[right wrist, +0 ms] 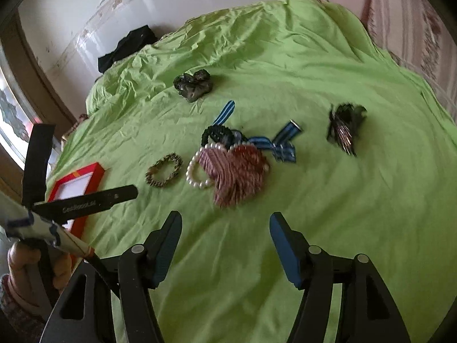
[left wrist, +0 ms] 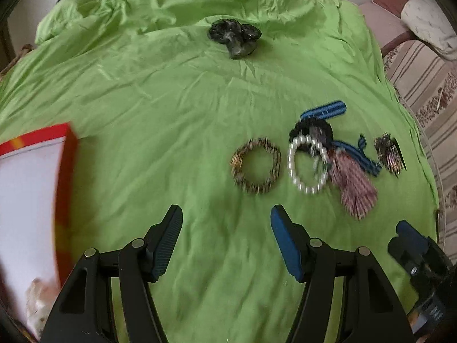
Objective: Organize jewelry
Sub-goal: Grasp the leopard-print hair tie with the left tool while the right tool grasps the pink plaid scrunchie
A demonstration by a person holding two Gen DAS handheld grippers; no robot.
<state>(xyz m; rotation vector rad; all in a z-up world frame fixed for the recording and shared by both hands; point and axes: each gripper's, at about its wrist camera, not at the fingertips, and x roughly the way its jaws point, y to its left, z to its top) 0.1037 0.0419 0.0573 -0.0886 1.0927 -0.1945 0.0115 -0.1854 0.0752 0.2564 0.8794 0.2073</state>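
Note:
Jewelry lies on a green cloth (left wrist: 171, 108). A brown beaded bracelet (left wrist: 255, 165) (right wrist: 163, 170) sits left of a white pearl bracelet (left wrist: 307, 163) (right wrist: 197, 177). Beside the pearls are a pink tassel piece (left wrist: 354, 188) (right wrist: 238, 171), a black hair tie (left wrist: 311, 130) (right wrist: 217, 133) and a blue striped ribbon (left wrist: 325, 108) (right wrist: 281, 143). A dark beaded piece (left wrist: 390, 154) (right wrist: 344, 127) lies apart to the right. A dark scrunchie (left wrist: 234, 38) (right wrist: 194, 85) lies farther back. My left gripper (left wrist: 225, 223) is open and empty, just short of the brown bracelet. My right gripper (right wrist: 225, 228) is open and empty, in front of the tassel.
A red box with a white inside (left wrist: 31, 188) (right wrist: 75, 188) stands at the left edge of the cloth. A striped sofa (left wrist: 422, 85) flanks the right side. A hand (right wrist: 25, 271) holds the left gripper at lower left of the right wrist view. A black garment (right wrist: 125, 47) lies at the back.

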